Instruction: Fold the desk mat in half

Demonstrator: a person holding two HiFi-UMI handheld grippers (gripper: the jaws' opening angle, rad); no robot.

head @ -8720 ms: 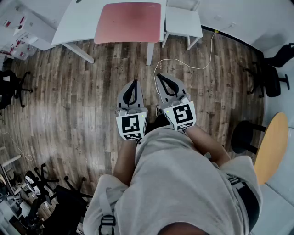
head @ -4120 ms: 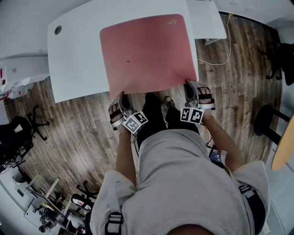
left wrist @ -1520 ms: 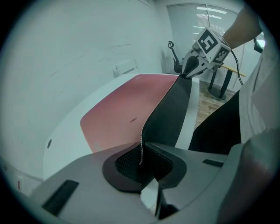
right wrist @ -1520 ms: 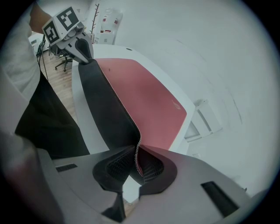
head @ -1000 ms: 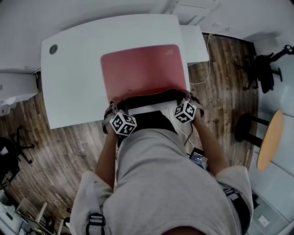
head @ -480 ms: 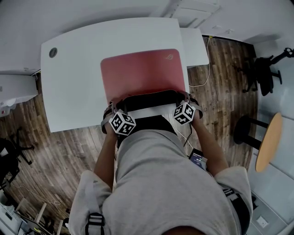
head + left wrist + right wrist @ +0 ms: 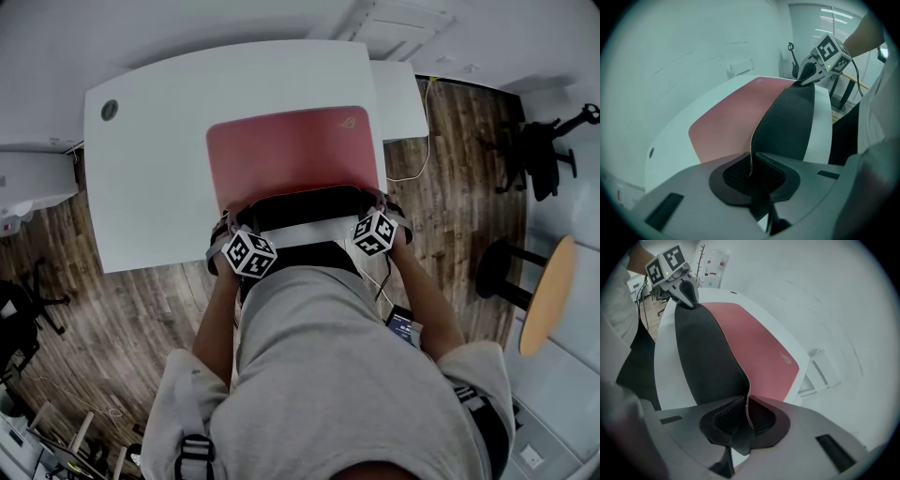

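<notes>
The red desk mat (image 7: 291, 155) lies on the white desk (image 7: 150, 187). Its near edge is lifted and turned over, so the black underside (image 7: 300, 208) shows. My left gripper (image 7: 225, 225) is shut on the near left corner, and in the left gripper view the stitched edge (image 7: 751, 154) runs into the jaws (image 7: 751, 174). My right gripper (image 7: 382, 202) is shut on the near right corner, with the mat edge (image 7: 746, 399) pinched at the jaws (image 7: 748, 417). Each gripper view shows the other gripper holding the far end of the raised fold: the right (image 7: 808, 75) and the left (image 7: 686, 294).
A round grommet hole (image 7: 110, 110) sits at the desk's far left. A white side unit (image 7: 398, 84) adjoins the desk on the right. On the wooden floor are a cable (image 7: 412, 169), a dark stool (image 7: 506, 267), a round wooden table (image 7: 544, 291) and an office chair (image 7: 544, 141).
Since the earliest frames I have come up to the desk, both grippers have closed on the mat's near corners and raised the near edge. Over the last second the fold has barely moved.
</notes>
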